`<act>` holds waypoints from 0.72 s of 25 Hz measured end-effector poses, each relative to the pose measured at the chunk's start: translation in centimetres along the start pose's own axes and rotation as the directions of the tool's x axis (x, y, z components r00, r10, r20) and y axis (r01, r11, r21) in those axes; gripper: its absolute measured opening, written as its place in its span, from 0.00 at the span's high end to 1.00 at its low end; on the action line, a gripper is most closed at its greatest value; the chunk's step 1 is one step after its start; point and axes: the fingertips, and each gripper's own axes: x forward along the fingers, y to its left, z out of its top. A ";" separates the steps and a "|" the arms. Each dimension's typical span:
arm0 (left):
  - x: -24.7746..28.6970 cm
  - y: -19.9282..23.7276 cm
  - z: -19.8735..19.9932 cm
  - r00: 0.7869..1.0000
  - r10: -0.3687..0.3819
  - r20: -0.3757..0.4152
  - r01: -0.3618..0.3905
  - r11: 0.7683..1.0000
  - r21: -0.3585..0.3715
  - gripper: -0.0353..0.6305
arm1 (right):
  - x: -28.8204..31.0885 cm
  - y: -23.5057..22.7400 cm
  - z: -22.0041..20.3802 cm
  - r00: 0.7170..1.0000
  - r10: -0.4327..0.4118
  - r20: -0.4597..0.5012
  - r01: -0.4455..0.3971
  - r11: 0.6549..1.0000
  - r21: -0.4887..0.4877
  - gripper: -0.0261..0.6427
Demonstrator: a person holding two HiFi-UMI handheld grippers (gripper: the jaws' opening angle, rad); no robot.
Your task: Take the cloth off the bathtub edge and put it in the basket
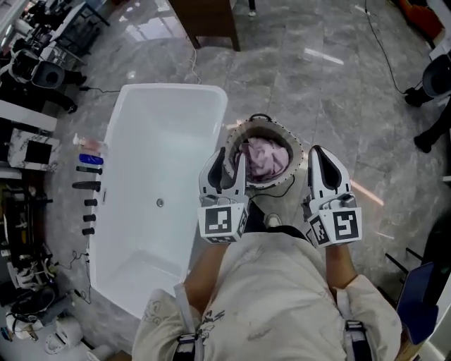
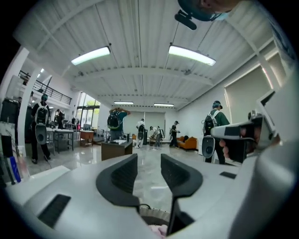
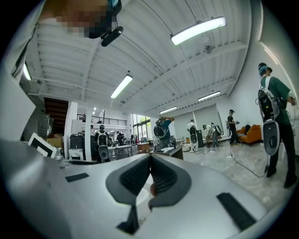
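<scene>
The pink cloth [image 1: 264, 158] lies bunched inside the round basket [image 1: 282, 127], which stands on the floor right of the white bathtub [image 1: 211, 95]. No cloth shows on the tub edge. Both grippers are held up high and close to me, above the basket. My left gripper [image 1: 231, 154] [image 2: 148, 158] has a gap between its jaws and nothing in it. Below it in the left gripper view are the basket rim [image 2: 150, 213] and a bit of the pink cloth [image 2: 159, 230]. My right gripper [image 1: 318, 151] [image 3: 150, 155] is shut with its pads together and empty.
Bottles and dark small items [image 1: 90, 158] line the floor left of the tub. A dark wooden cabinet [image 1: 204, 21] stands beyond it. A cable [image 1: 384, 49] runs over the grey marble floor. A blue chair [image 1: 416, 303] is at right. People [image 2: 114, 122] stand far off.
</scene>
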 end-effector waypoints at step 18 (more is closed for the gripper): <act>-19.7 8.6 7.9 0.835 0.521 0.178 -0.535 0.844 0.038 0.93 | 2.7 16.0 5.5 0.892 0.441 0.095 -0.439 0.897 -0.048 0.98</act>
